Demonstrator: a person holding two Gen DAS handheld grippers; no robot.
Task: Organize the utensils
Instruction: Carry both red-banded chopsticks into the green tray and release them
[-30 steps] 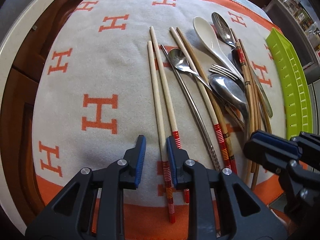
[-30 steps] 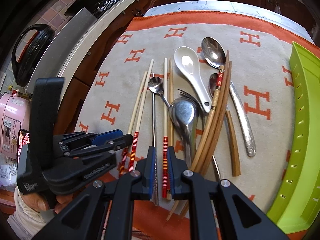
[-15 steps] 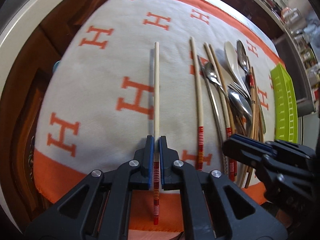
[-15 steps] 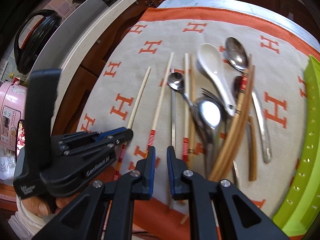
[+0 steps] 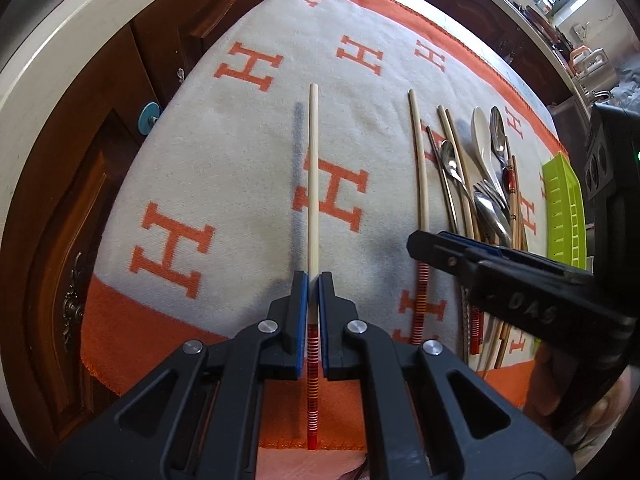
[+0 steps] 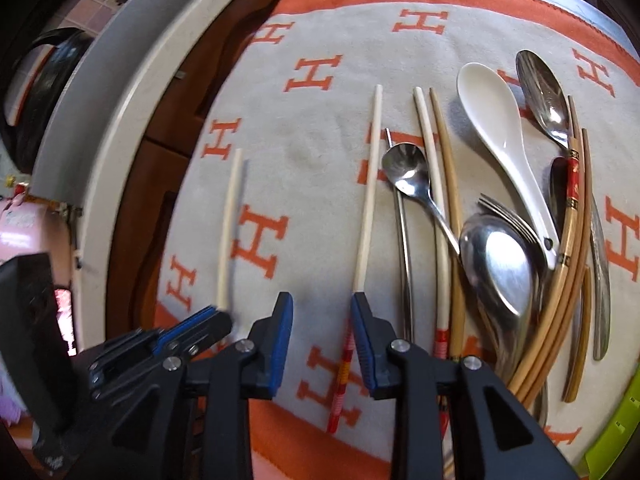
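Pale wooden chopstick with red-striped end sits clamped between our left jaws; our right jaws gape wide, so a loose pinch could let it swivel.

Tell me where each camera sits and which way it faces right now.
Left wrist: on the left gripper, looking forward along the chopstick it clamps, over the blanket; the right gripper shows at right.
Right wrist: on the open right gripper, facing the utensil pile; the left gripper shows at left.
Shared: chopstick, blanket, white spoon, green tray.
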